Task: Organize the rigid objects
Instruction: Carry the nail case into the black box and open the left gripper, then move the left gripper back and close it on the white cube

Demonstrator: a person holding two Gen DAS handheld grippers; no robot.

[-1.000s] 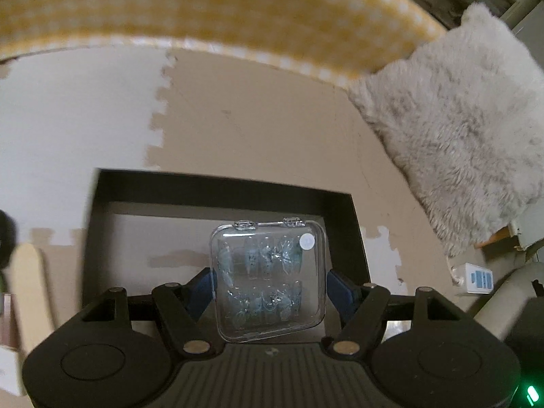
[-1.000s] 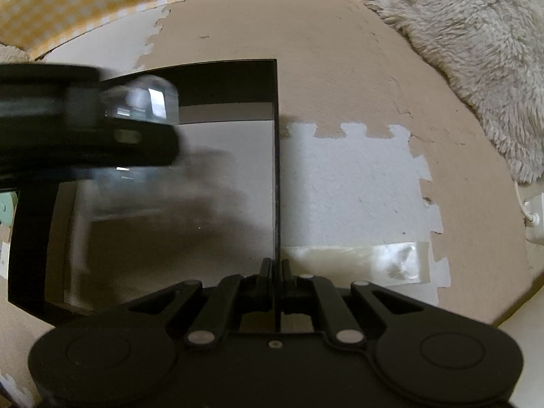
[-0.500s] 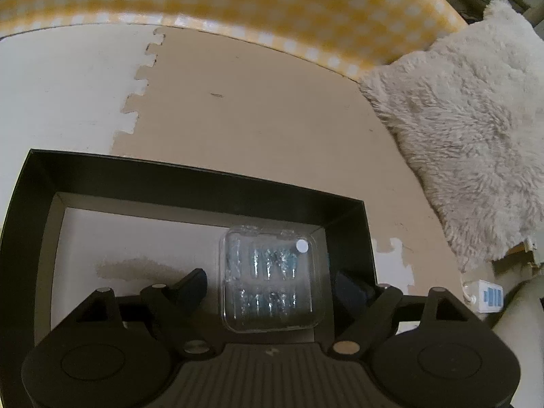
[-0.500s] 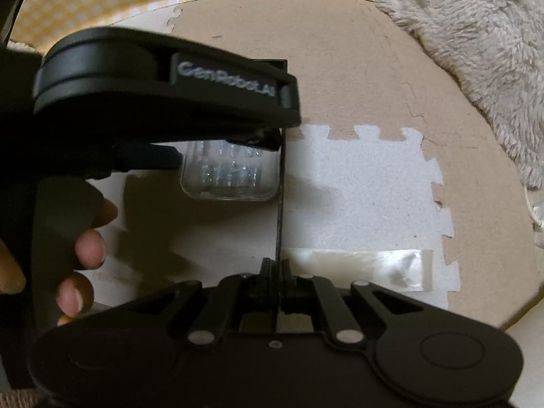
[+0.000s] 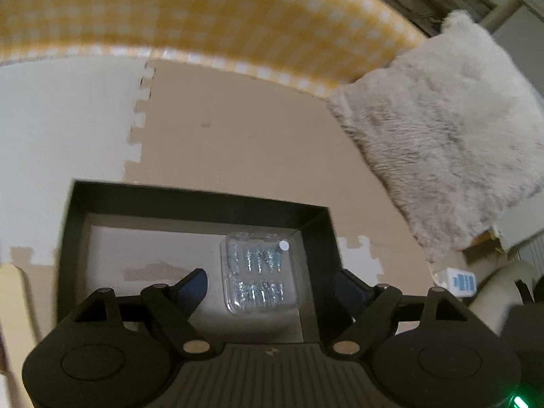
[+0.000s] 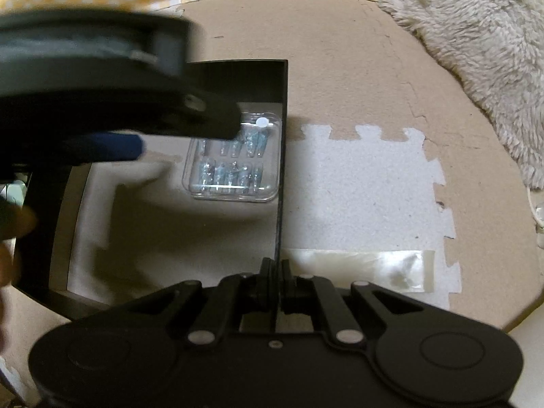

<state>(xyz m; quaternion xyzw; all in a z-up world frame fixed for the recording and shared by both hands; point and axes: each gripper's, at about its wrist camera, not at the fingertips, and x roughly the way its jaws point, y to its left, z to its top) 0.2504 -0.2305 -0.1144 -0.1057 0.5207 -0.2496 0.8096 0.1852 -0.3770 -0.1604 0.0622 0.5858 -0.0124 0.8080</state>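
Right tongs [image 6: 274, 272] pinched tight on the right-hand wall of the black box [image 6: 284, 108], thin wall between the pads. Left tongs [image 5: 272, 284] spread wide above the box, blue pads clear of everything, nothing between them. Clear plastic case [image 5: 260, 277] of small blue-tipped parts lying flat on the pale box floor, in the far right corner, close against the right wall; white round sticker on its lid. Beyond the box, tan and white foam floor mat [image 5: 238, 142] with jigsaw edges. Farther off, fluffy cream cushion [image 5: 442, 129] to the right and yellow checked cloth [image 5: 204, 17] across the back.
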